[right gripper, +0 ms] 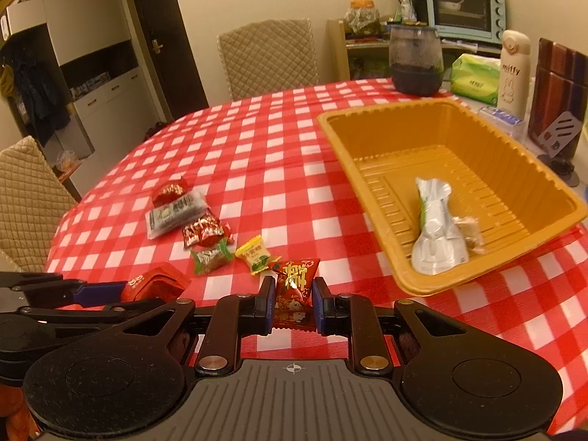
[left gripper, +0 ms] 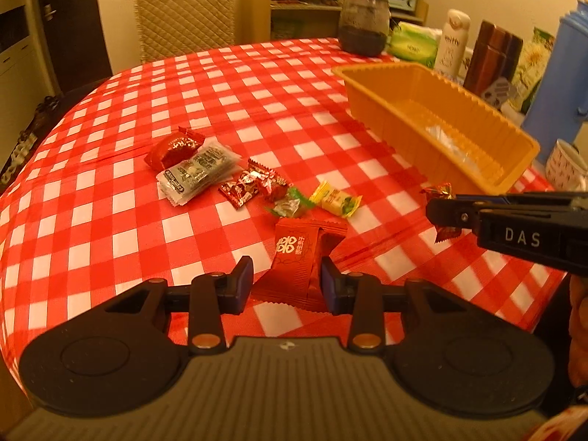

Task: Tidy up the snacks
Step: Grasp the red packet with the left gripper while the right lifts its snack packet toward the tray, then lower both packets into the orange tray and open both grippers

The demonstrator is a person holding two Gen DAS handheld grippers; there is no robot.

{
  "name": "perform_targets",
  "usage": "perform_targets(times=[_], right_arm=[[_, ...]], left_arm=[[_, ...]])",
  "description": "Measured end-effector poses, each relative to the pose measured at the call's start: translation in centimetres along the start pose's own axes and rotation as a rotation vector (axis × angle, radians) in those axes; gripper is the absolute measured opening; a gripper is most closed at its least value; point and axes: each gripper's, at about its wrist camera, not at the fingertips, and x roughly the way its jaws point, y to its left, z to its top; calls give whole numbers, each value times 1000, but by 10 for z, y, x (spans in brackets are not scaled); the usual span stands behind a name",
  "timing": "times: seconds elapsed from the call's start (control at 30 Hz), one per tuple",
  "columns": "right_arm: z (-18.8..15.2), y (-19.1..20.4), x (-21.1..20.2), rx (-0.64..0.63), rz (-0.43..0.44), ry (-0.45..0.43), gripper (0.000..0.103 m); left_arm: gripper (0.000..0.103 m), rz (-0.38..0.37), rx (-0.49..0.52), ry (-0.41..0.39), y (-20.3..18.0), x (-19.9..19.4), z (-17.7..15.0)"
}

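The left gripper [left gripper: 286, 286] holds a red snack packet [left gripper: 299, 261] between its blue pads above the checked tablecloth [left gripper: 128, 239]. At right the right gripper [left gripper: 446, 215] pinches a small red-and-gold candy [left gripper: 439, 191]. More wrapped snacks [left gripper: 228, 180] lie near an orange tray [left gripper: 433, 117] holding what may be a clear wrapper.

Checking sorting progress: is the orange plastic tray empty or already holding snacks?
Not empty. The orange plastic tray holds a silver foil packet and a small clear-wrapped brown snack beside it; the rest is bare.

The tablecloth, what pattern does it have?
Red and white checks, clearest in the right wrist view.
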Motion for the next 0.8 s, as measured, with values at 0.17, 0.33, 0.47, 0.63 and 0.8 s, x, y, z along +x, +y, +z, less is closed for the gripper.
perform_targets(times=[0.17, 0.33, 0.47, 0.63, 0.8], right_arm=[[4, -6, -18, 11, -13, -20, 21], [10, -17, -34, 28, -36, -39, 21], [17, -31, -47, 45, -54, -53, 21], [24, -53, -60, 78, -78, -77, 21], [31, -78, -70, 112, -101, -98, 21]], left_arm=[[35, 0, -36, -19, -15, -15, 6], [35, -12, -48, -35, -36, -25, 15], [35, -26, -46, -43, -53, -29, 23], [35, -45, -22, -52, -76, -31, 35], [35, -67, 4, -55, -100, -28, 46]])
